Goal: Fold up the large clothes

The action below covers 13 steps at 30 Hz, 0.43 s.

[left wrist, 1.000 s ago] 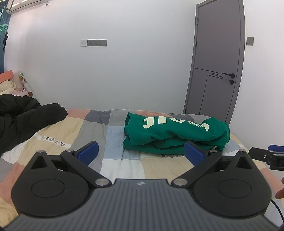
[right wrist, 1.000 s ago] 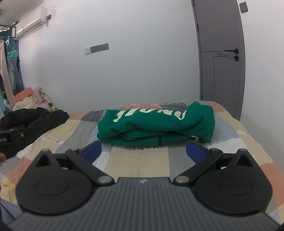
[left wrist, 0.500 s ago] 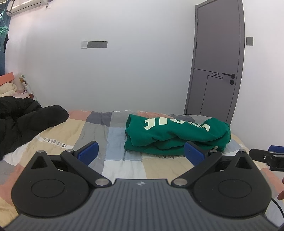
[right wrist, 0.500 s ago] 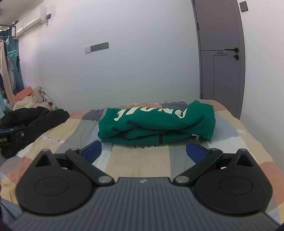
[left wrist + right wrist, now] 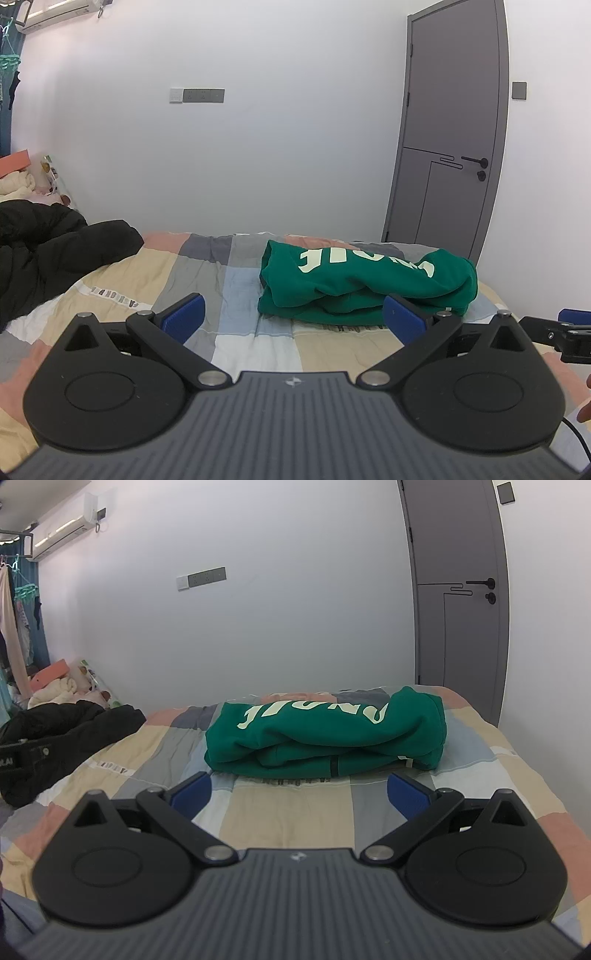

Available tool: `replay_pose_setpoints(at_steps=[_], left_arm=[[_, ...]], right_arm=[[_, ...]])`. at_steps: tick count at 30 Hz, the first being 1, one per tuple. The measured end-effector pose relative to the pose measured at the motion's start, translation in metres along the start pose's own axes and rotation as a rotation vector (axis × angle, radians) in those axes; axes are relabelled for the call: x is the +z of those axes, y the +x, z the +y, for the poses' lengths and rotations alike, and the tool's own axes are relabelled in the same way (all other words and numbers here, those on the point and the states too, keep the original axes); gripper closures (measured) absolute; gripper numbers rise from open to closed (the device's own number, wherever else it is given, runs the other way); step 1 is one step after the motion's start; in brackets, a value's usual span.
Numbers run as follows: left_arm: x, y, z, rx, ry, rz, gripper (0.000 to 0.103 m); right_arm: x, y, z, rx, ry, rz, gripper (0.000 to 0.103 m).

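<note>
The green sweatshirt (image 5: pixel 325 734) lies folded on the bed (image 5: pixel 288 812). Left gripper (image 5: pixel 293 317) and right gripper (image 5: pixel 299 794) stand wide, empty, clear of it. Withdraw level; avoid snagging the bundle.

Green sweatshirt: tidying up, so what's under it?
The folded green sweatshirt lies on the patchwork quilt. Whatever its folds cover is hidden. Both grippers are open and clear of it.
</note>
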<state>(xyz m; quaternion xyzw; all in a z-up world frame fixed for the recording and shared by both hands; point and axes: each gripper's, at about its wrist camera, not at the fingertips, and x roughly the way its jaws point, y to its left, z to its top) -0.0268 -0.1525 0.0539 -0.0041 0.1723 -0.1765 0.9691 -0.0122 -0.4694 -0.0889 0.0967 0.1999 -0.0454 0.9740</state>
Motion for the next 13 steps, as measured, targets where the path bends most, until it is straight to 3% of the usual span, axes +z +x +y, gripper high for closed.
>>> replay_pose_setpoints(at_steps=[13], left_arm=[[-0.0002, -0.0015, -0.0011, 0.004, -0.002, 0.001, 0.000]], right_arm=[[-0.0005, -0.0033, 0.0009, -0.003, 0.001, 0.006, 0.000]])
